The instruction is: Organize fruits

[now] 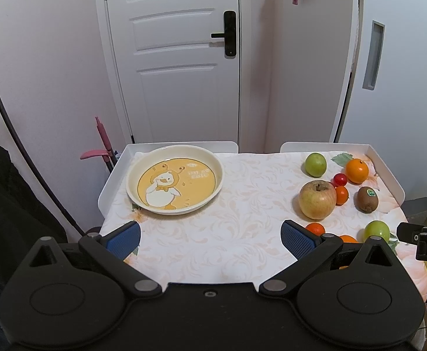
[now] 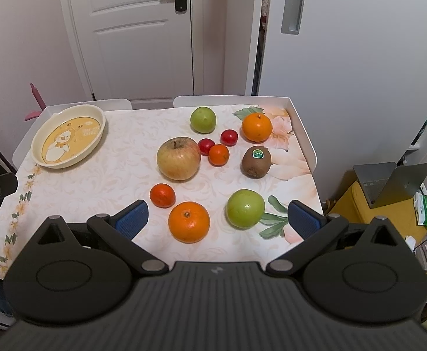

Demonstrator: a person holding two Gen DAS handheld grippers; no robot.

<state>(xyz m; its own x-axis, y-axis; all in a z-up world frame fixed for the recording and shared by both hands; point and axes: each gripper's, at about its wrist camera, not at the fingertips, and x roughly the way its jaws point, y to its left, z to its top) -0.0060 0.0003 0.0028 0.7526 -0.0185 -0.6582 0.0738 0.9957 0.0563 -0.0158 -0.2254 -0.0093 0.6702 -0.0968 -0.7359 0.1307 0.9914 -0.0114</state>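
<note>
A cream plate with a duck picture (image 1: 175,179) (image 2: 68,135) sits empty at the table's far left. Loose fruit lies on the right half: a big apple (image 2: 178,158) (image 1: 317,199), a kiwi (image 2: 256,162) (image 1: 367,199), two green apples (image 2: 245,208) (image 2: 203,119), two oranges (image 2: 189,222) (image 2: 256,127), small tangerines (image 2: 162,195) (image 2: 218,154) and two cherry tomatoes (image 2: 229,137). My left gripper (image 1: 210,241) is open and empty above the table's near edge. My right gripper (image 2: 218,219) is open and empty, with the near orange and near green apple between its fingers' line of sight.
The table (image 2: 120,181) has a floral cloth and raised white rims at the back and sides. A white door (image 1: 181,58) stands behind it. A laptop (image 2: 392,182) on a yellow box sits on the floor at the right. A pink tool (image 1: 103,146) leans at the left.
</note>
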